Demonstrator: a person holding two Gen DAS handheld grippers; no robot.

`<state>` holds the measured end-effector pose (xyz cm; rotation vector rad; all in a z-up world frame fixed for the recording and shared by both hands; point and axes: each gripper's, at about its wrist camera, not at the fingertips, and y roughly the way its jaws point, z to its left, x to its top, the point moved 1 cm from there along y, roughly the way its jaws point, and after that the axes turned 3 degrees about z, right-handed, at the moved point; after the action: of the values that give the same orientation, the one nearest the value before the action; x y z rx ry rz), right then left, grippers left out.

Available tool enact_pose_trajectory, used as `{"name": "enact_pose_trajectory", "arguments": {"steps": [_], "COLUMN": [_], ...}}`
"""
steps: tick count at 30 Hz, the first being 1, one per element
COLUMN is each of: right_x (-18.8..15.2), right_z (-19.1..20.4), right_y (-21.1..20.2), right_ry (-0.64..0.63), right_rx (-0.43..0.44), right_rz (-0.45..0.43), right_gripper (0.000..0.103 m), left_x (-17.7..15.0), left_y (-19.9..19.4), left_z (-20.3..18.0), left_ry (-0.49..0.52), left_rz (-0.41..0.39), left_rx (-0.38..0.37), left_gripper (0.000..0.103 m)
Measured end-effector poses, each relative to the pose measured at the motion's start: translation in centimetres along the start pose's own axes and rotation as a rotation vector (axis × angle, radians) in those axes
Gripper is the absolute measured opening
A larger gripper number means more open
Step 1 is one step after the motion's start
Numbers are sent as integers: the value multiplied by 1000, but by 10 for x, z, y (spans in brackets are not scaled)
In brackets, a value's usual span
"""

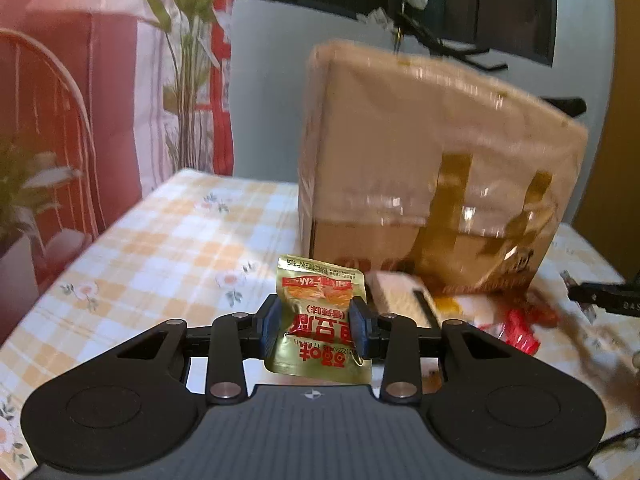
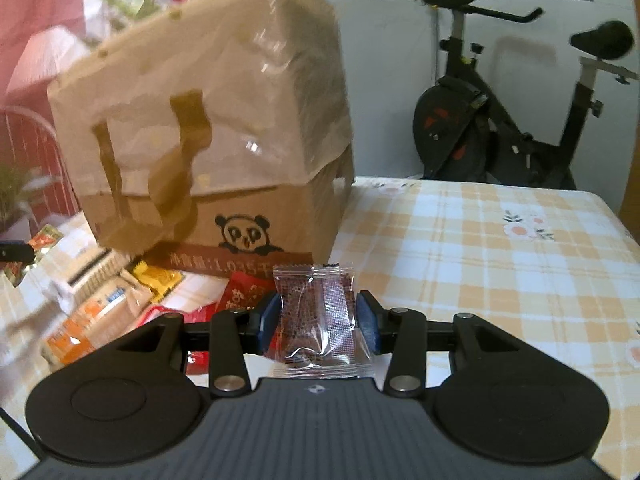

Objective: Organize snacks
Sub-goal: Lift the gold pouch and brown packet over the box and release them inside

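My left gripper [image 1: 316,326] is shut on a gold snack packet [image 1: 320,320] with red print and holds it above the checked tablecloth [image 1: 168,248], in front of a brown cardboard box [image 1: 432,168]. My right gripper [image 2: 318,322] is shut on a clear-wrapped dark red candy [image 2: 320,312], held above the cloth [image 2: 480,264] in front of the same box [image 2: 208,128], which bears a panda drawing. A pile of loose snack packets [image 2: 120,300] lies at the box's foot; it also shows in the left wrist view [image 1: 480,312].
An exercise bike [image 2: 500,120] stands behind the table at the right. Red chairs [image 1: 44,140] and a plant [image 1: 188,60] are at the left. The other gripper's black tip [image 1: 604,300] shows at the right edge of the left wrist view.
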<state>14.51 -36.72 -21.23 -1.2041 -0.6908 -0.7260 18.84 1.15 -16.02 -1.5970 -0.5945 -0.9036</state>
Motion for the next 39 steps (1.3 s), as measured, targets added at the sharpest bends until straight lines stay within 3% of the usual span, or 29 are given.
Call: {"name": "enact_pose_trajectory", "arguments": {"steps": [6,12,18,22,29,32,34,39], "right_x": [25,81,133,165,194,196,194,186], "right_z": [-1,26,49,58,64,63,61,55], "right_y": [-39,-73,-86,-70,-18,-3,3,-2], "right_ry": [49,-42,-106,-145,-141,-137,-132,-124], "right_rx": [34,92,153,142,61,33,28,15], "right_rz": [-108,-263,-352,-356,-280,-236,-206,-201], "right_gripper": [45,45,45,45,45,46,50,58], "left_x": [31,82,133,159,181,180,178,170], "left_y": [-25,-48,-52,-33,29,49,53,43], "left_z": [-4,-21,-44,-60,-85,-92,-90,-70], "left_ry": [-1,22,50,42,32,56,61,65], "left_rz": [-106,-244,-352,-364,-252,-208,-185,-188], "left_rx": [-7,-38,-80,-118,-147,-115,-103,-99], "left_gripper": [39,39,40,40,42,51,72,75]}}
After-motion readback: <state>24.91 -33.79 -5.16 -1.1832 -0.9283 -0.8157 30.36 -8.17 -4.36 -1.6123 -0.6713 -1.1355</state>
